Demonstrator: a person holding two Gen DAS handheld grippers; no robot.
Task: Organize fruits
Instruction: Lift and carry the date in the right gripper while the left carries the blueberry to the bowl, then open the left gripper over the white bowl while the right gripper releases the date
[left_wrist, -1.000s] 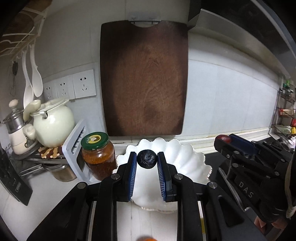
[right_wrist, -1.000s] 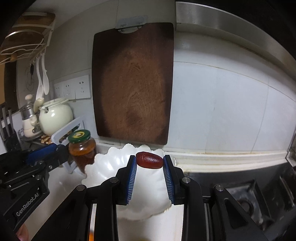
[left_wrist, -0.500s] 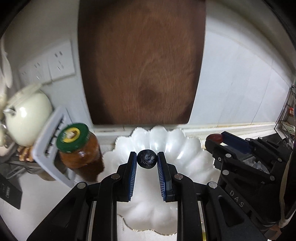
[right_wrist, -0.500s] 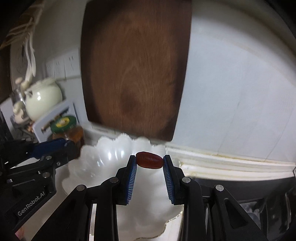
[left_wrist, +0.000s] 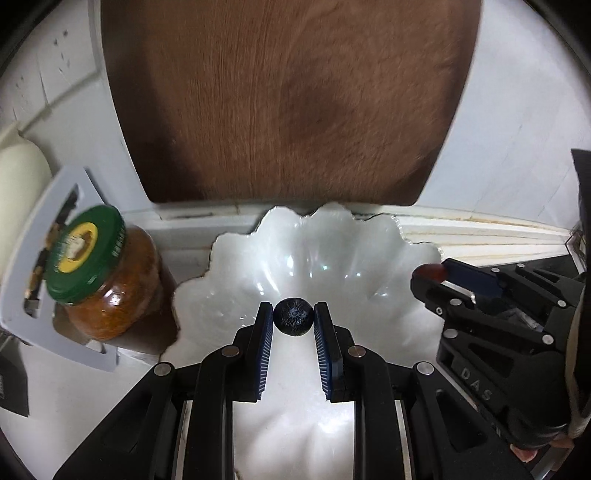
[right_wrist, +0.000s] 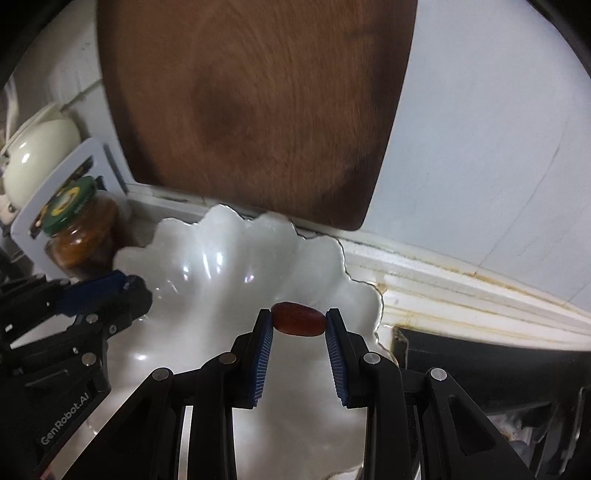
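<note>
A small dark blue round fruit (left_wrist: 293, 316) sits pinched between the blue pads of my left gripper (left_wrist: 293, 318), which is shut on it above the middle of a white scalloped dish (left_wrist: 240, 258). My right gripper (right_wrist: 298, 319) is shut on a red oblong fruit (right_wrist: 298, 319) and hangs over the right part of the same dish (right_wrist: 207, 258). In the left wrist view the right gripper (left_wrist: 434, 275) shows at the dish's right rim with the red fruit (left_wrist: 428, 272) at its tip. The right wrist view catches the left gripper's fingers (right_wrist: 110, 288) at the dish's left side. Nothing lies in the dish.
A jar with a green lid (left_wrist: 96, 280) stands close to the dish's left rim, with a grey slotted rack (left_wrist: 44, 273) behind it. A brown wooden cutting board (left_wrist: 291, 99) leans on the tiled wall behind the dish. A cream pot (right_wrist: 37, 155) is far left, a dark stove (right_wrist: 498, 373) at the right.
Both grippers have moved forward and down toward the dish and tilted more steeply, each still holding its fruit. The dish now fills the lower view and the cutting board looms closer.
</note>
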